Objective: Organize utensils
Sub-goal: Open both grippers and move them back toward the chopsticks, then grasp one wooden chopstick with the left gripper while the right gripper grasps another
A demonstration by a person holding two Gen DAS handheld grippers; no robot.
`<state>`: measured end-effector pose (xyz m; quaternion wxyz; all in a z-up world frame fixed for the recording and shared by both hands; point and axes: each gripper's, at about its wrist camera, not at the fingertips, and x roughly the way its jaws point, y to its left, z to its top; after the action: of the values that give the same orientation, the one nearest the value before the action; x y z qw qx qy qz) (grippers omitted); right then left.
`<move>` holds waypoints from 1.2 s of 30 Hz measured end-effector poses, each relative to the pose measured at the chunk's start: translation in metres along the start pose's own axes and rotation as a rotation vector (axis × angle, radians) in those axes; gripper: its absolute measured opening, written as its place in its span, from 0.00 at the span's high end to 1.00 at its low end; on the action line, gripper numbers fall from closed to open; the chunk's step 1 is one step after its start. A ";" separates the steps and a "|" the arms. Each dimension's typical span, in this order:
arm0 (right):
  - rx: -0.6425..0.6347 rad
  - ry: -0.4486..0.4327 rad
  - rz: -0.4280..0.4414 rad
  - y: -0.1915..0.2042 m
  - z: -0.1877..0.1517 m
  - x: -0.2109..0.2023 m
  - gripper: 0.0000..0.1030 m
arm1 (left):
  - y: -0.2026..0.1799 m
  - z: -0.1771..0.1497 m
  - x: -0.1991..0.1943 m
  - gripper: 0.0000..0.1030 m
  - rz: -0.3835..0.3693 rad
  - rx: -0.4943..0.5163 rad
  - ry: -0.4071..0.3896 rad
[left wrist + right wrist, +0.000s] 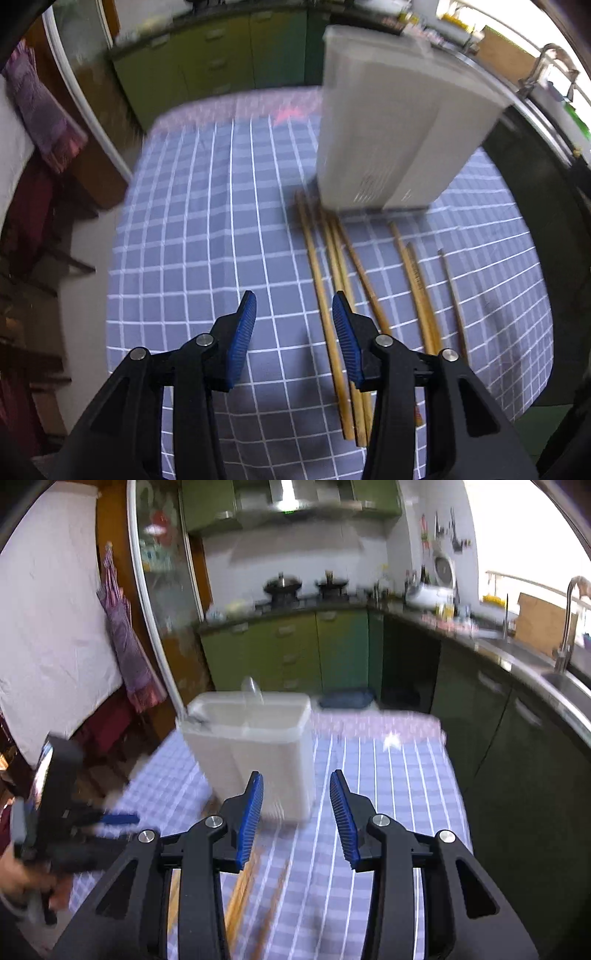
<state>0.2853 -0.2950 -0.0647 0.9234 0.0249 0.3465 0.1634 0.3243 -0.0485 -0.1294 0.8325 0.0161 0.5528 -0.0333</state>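
Your left gripper points steeply down at the table, its blue pads spread apart with nothing between them but checked cloth; no pad touches anything. Just to the right of its right-hand pad lie the wooden chopsticks, a loose row of them flat on the blue-and-white checked tablecloth, running roughly side by side away from you, with the nearest ones passing under and behind that pad's arm. A thinner, paler stick lies at the far right of the row, a little apart from the rest. Beyond the far ends of the chopsticks stands the white plastic utensil holder, upright on the cloth, blurred in this view. Your right gripper is likewise parted and empty, aimed over the table toward that same utensil holder, whose open top shows a divider and what looks like a clear utensil sticking up from it. Blurred chopsticks show below, between the right gripper's arms. At the left edge of the right wrist view your left hand holds the other gripper over the table's left side. Past the table are green kitchen cabinets, a stove with pans, and a sink with a tap on the right.
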 end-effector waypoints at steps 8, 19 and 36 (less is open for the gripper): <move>0.019 0.123 0.008 -0.021 -0.039 0.020 0.63 | -0.003 0.011 0.037 0.69 -0.016 -0.028 0.095; 0.004 0.174 0.006 -0.023 -0.046 0.026 0.63 | -0.015 0.018 0.058 0.77 -0.013 -0.028 0.150; -0.045 0.435 0.100 0.000 -0.051 0.065 0.64 | -0.003 0.016 0.052 0.93 -0.022 -0.034 0.124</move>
<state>0.2976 -0.2779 -0.1444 0.8179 -0.0142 0.5322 0.2180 0.3592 -0.0544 -0.1713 0.7964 -0.0021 0.6040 -0.0320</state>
